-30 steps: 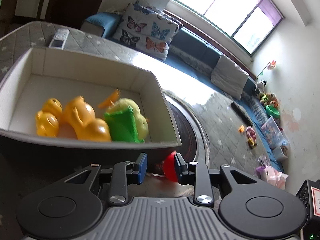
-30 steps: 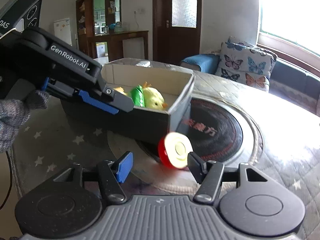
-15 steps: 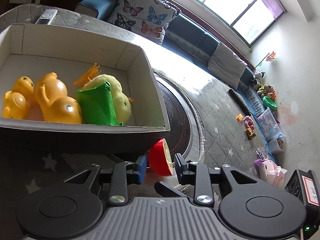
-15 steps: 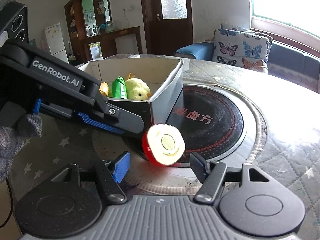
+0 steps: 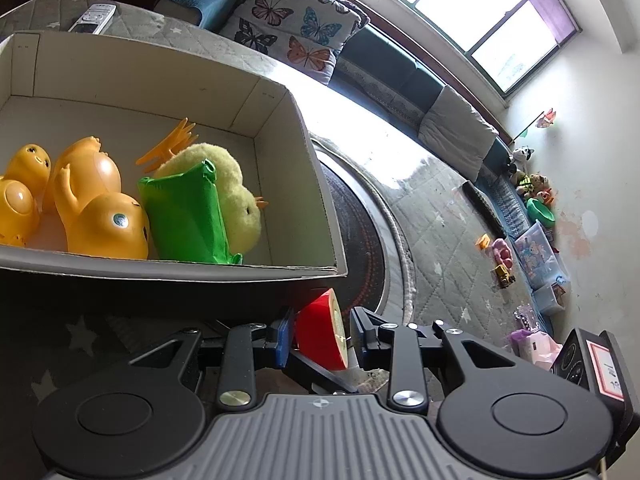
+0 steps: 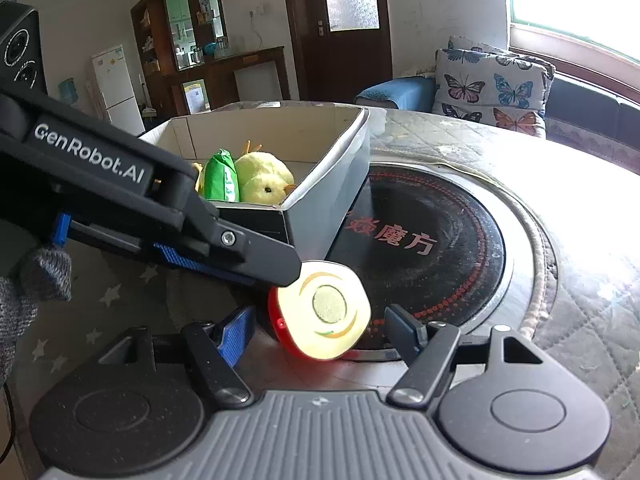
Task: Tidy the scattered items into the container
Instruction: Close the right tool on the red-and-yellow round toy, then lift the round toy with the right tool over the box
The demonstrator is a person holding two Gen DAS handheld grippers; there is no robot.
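Observation:
A red toy apple half (image 6: 320,312) with a pale cut face lies on the table at the near corner of the box. In the left wrist view the apple half (image 5: 320,332) stands between the fingers of my left gripper (image 5: 320,334). Those jaws are opening, close on either side, and I see no pad pressing. One left finger (image 6: 256,256) reaches its upper left edge. My right gripper (image 6: 320,334) straddles the same toy, jaws opening, with clear gaps on both sides. The grey box (image 5: 312,152) holds a yellow plush chick (image 5: 236,200), a green packet (image 5: 184,216) and orange duck toys (image 5: 96,208).
A black round cooktop (image 6: 432,240) is set into the star-quilted table cover just right of the box (image 6: 352,136). A remote (image 5: 94,18) lies beyond the box. A grey gloved hand (image 6: 24,292) holds the left gripper. A sofa with a butterfly cushion (image 6: 492,84) stands behind.
Both grippers have sunk and closed in on the apple half. It now sits between the left fingers instead of beside the right one. The right jaws have spread wider.

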